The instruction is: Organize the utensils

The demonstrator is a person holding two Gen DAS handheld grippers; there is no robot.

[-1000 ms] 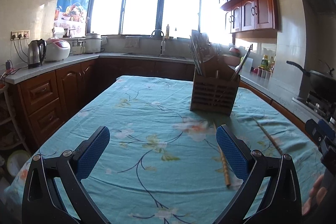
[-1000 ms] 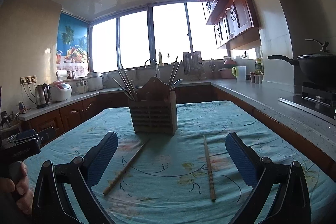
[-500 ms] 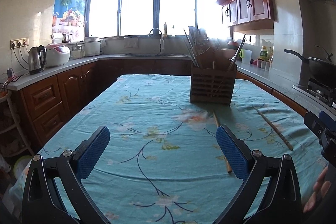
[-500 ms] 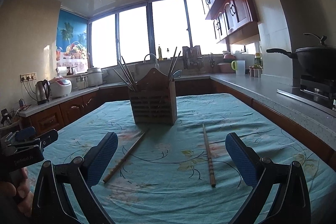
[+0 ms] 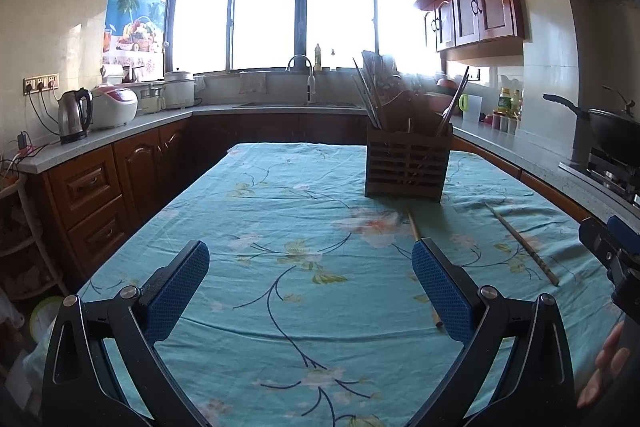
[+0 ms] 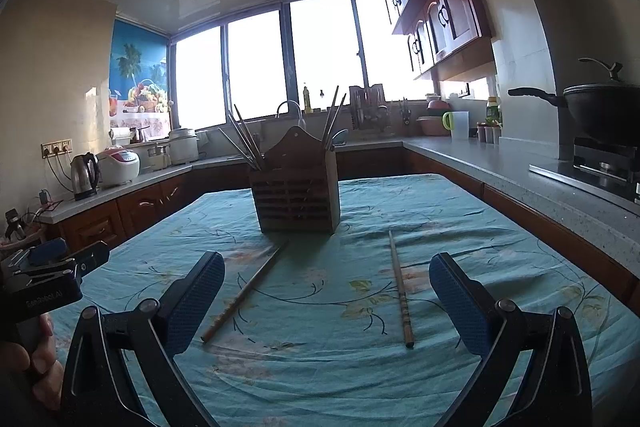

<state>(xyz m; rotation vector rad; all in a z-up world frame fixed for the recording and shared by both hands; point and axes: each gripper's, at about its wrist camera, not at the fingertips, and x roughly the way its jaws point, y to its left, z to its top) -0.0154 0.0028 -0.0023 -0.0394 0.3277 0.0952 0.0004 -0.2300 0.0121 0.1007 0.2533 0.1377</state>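
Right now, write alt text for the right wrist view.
Open right gripper hovers over a teal floral tablecloth where two loose chopsticks lie before a wooden utensil holder holding more chopsticks, in a sunlit kitchen.

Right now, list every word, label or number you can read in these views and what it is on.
"EasRoboLAI", uncertain, faint print on the left hand-held gripper body.
Bottle labels on the counter: too small to read.
Rice cooker panel: blurred.
Poster: no readable words.
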